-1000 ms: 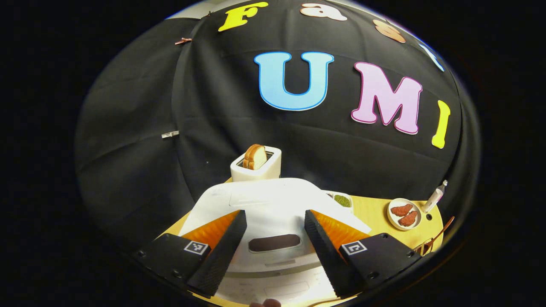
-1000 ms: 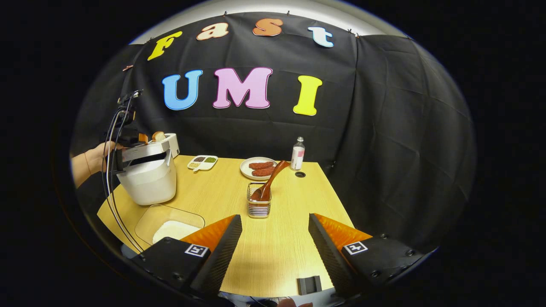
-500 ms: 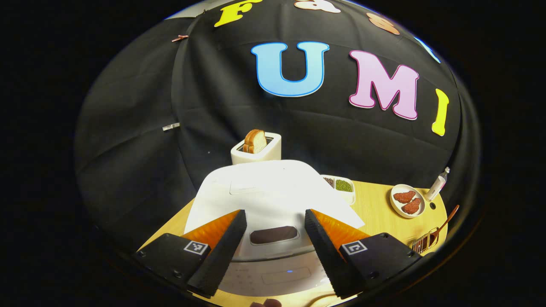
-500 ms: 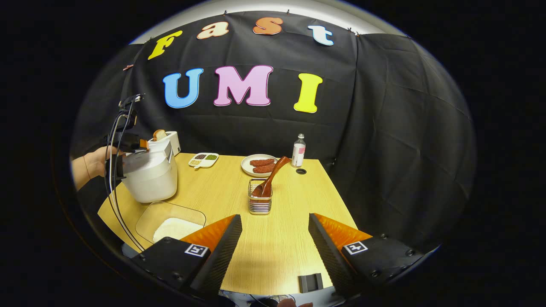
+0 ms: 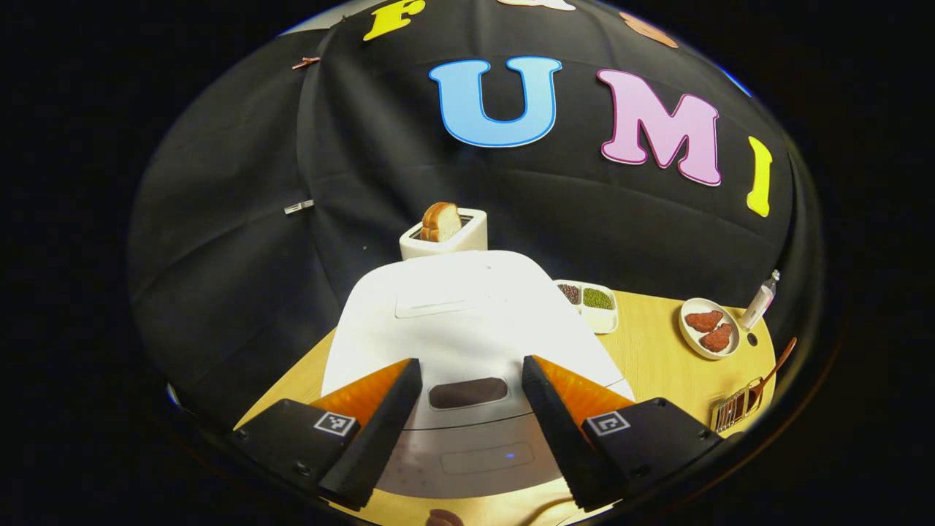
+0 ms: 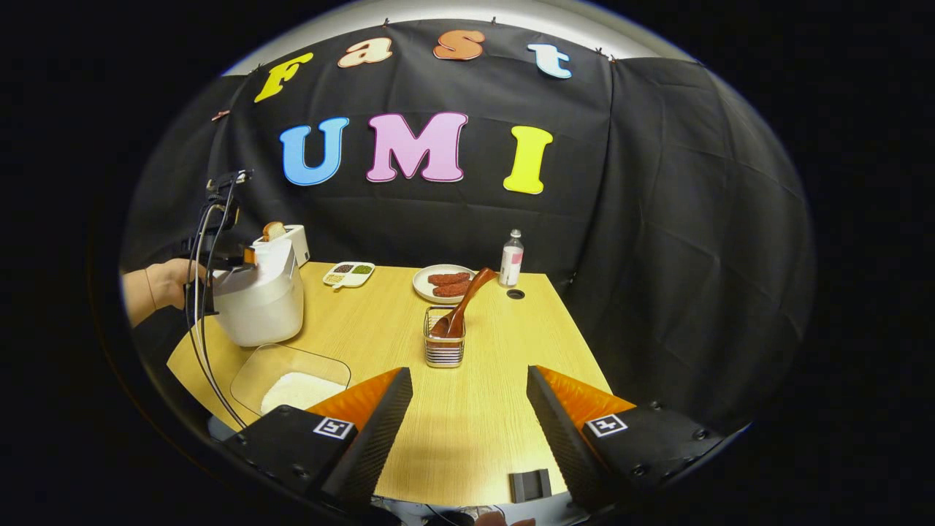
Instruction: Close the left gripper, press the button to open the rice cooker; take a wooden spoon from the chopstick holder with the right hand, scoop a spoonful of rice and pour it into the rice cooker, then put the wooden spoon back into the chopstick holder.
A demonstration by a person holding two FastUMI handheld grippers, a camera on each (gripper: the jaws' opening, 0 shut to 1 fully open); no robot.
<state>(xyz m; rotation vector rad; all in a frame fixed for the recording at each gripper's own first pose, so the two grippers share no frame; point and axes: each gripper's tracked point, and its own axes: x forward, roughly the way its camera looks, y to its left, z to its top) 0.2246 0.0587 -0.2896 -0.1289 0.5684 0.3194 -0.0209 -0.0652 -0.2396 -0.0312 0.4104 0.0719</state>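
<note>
- In the right gripper view, your hand (image 6: pixel 169 281) held the left gripper (image 6: pixel 247 256) at the far left, against the top front of the rice cooker (image 6: pixel 261 296); from this view you could not tell how its fingers stood.
- In the left gripper view, the left gripper (image 5: pixel 467 383) had its fingers spread wide, one on each side of the dark window on the rice cooker (image 5: pixel 453 314), with nothing held between them. The lid was down.
- A toaster (image 5: pixel 445 232) with a slice of bread (image 5: pixel 440 220) stood just behind the rice cooker.
- A clear tray of rice (image 6: pixel 294 376) lay in front of the rice cooker, near the front left corner of the table (image 6: pixel 504 343).
- A divided dish of beans (image 6: pixel 349 275) sat behind, to the right of the rice cooker.
- The chopstick holder (image 6: pixel 444 345) stood near the middle of the table, with the wooden spoon (image 6: pixel 462 303) in it, bowl down, handle leaning up to the right.
- A plate of meat (image 6: pixel 444 283) and a bottle (image 6: pixel 510 259) stood at the back.
- The right gripper (image 6: pixel 467 409) hung over the front of the table, fingers spread and holding nothing, well apart from the chopstick holder.
</note>
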